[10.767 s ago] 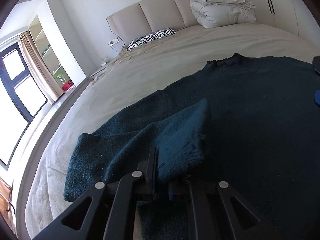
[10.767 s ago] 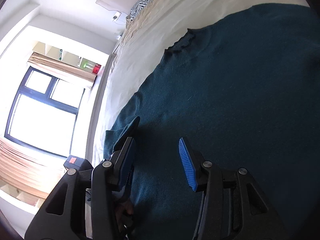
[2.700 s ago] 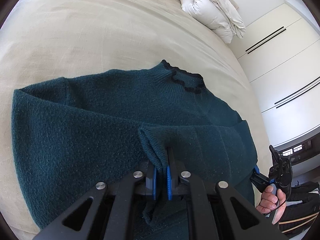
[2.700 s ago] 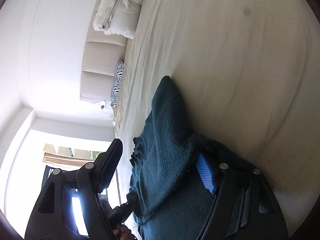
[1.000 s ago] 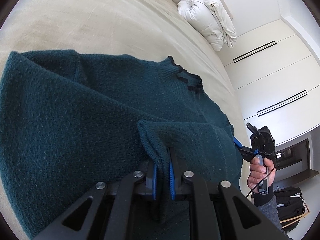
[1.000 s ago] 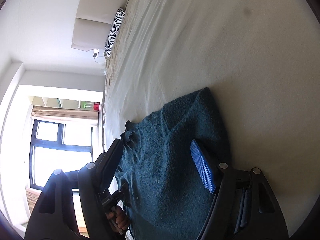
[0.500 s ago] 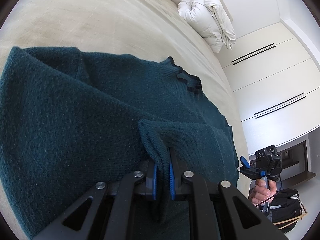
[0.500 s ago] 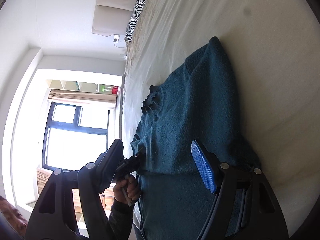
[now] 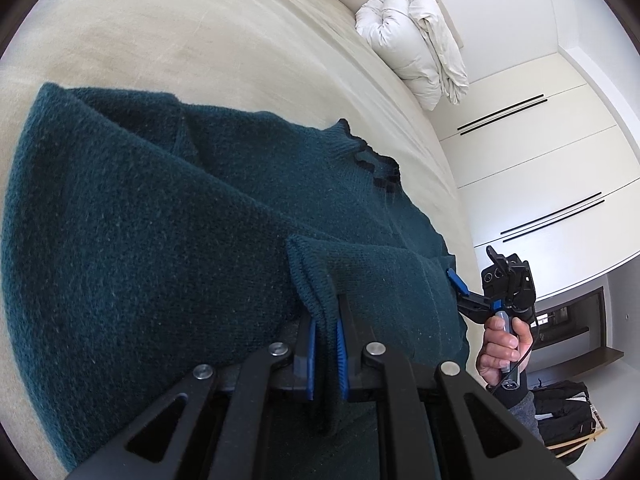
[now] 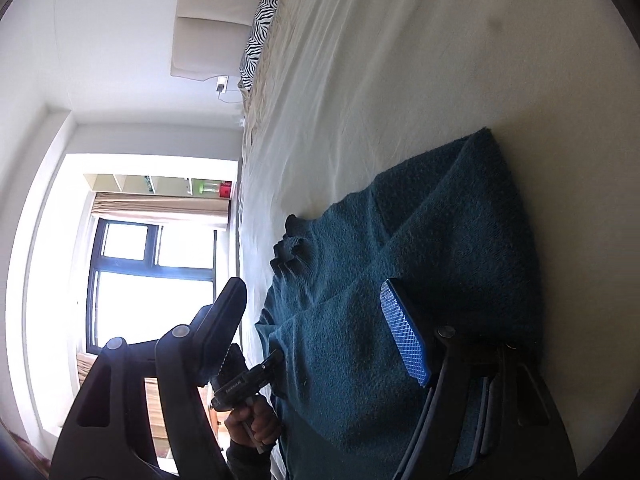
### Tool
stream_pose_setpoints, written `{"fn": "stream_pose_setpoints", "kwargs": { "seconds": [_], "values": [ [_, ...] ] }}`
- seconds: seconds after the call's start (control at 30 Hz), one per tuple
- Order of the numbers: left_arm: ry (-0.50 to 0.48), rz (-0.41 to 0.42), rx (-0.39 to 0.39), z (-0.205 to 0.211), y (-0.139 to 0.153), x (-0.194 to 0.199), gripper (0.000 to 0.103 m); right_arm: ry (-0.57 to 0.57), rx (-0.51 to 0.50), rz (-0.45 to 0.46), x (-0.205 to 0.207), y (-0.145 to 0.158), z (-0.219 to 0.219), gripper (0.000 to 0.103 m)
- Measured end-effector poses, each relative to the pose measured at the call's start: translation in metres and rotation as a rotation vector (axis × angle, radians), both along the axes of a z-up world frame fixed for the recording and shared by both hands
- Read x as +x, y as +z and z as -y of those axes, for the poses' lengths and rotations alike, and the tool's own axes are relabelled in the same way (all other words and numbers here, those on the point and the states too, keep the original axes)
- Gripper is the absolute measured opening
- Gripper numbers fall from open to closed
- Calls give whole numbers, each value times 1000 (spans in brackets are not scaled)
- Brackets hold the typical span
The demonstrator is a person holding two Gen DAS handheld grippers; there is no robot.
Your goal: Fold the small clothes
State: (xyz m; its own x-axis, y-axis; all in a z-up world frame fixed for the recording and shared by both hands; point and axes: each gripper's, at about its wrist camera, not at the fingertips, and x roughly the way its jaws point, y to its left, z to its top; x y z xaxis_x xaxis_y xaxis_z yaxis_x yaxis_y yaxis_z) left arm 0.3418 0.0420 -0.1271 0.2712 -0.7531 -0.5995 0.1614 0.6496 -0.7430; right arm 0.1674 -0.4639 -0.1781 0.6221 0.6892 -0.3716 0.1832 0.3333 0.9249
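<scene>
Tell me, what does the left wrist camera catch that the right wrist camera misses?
Only the left wrist view shows the white duvet, the wardrobe doors, and the left hand-held gripper shut on a fold of the sweater. Only the right wrist view shows the window, the shelves and the right hand-held gripper open above the sweater. Both show the teal sweater, the bed and the zebra pillow.
</scene>
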Motion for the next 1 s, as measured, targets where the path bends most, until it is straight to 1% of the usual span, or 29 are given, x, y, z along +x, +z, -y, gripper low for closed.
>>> {"fn": "stream_pose_setpoints", "kwargs": {
  "seconds": [0.07,0.2,0.3,0.33,0.37,0.4,0.43,0.47,0.5,0.53,0.63,0.73,0.87,0.97,1.0],
  "values": [
    [0,2,-1,0,0,-1,12,-15,6,4,-9,1,5,68],
    [16,-5,-16,-2,1,-3,12,22,-55,0,-40,1,-4,69],
    [42,-9,-11,-10,6,-8,18,48,-73,31,-75,-1,-10,69],
    [53,-8,-7,-14,9,-10,23,47,-65,29,-87,-1,-9,69],
    [66,-2,1,-19,13,-15,32,45,-43,20,-98,-4,-9,69],
    [79,12,12,-25,19,-21,37,39,-29,7,-110,-5,-6,69],
    [92,30,27,-32,26,-29,47,30,-34,1,-122,-5,-4,69],
    [108,45,48,-38,32,-38,53,18,-46,-2,-134,-5,-3,69],
    [123,59,72,-45,38,-49,56,2,-54,-2,-146,-3,0,69],
    [137,70,95,-52,43,-62,61,-16,-53,2,-158,-1,2,69],
    [157,100,139,-71,54,-106,63,-74,-42,26,-193,7,11,71],
    [171,93,145,-86,55,-153,64,-101,-44,44,-214,15,12,71],
    [181,72,150,-95,50,-210,66,-82,-51,78,-216,27,-4,71],
    [201,48,129,-96,45,-244,72,-54,-50,99,-207,36,-23,71],
    [208,39,136,-95,43,-253,72,-47,-55,96,-204,37,-30,71]
  ]
}}
